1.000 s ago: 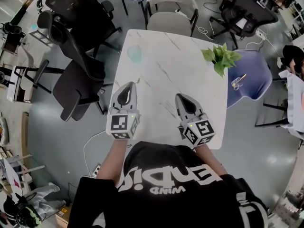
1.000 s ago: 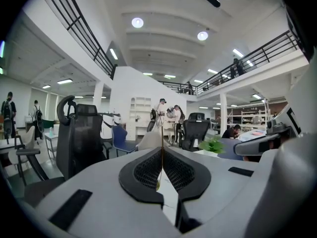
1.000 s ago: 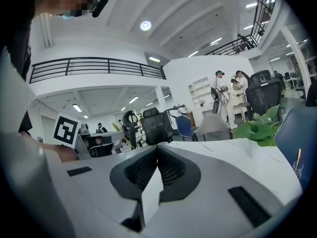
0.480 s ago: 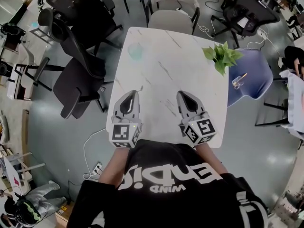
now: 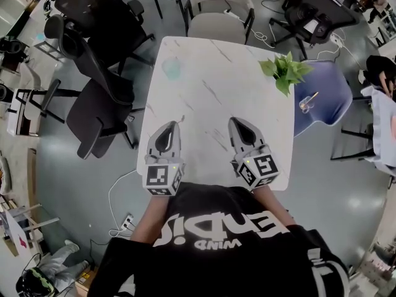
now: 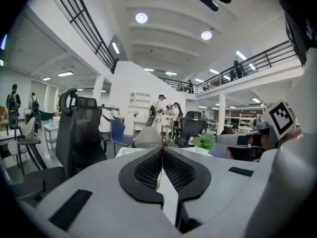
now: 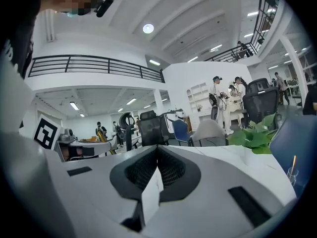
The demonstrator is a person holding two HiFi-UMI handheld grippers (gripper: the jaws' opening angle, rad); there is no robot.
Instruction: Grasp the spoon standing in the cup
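- Jaws of the left gripper (image 6: 162, 151) are clenched together with nothing between them; it hangs over the near edge of the table (image 5: 210, 91).
- Right gripper (image 7: 157, 149) is clenched the same way and empty, near the left one and level with it.
- Both point away from the person across the white marbled top.
- Far ahead of the left gripper, near the far left corner, stands a pale green glass (image 5: 171, 68).
- Ahead and to the right of the right gripper, by the table's right edge, sits a leafy plant (image 5: 284, 73).
- Past that edge, well apart from the right gripper and off to its right, a blue chair (image 5: 328, 94) carries the cup (image 5: 305, 109) on its seat, the spoon (image 5: 312, 98) leaning in it.
- Neither gripper touches cup or spoon.
- Left of the left gripper, beyond the table, stand black office chairs (image 5: 99, 113).
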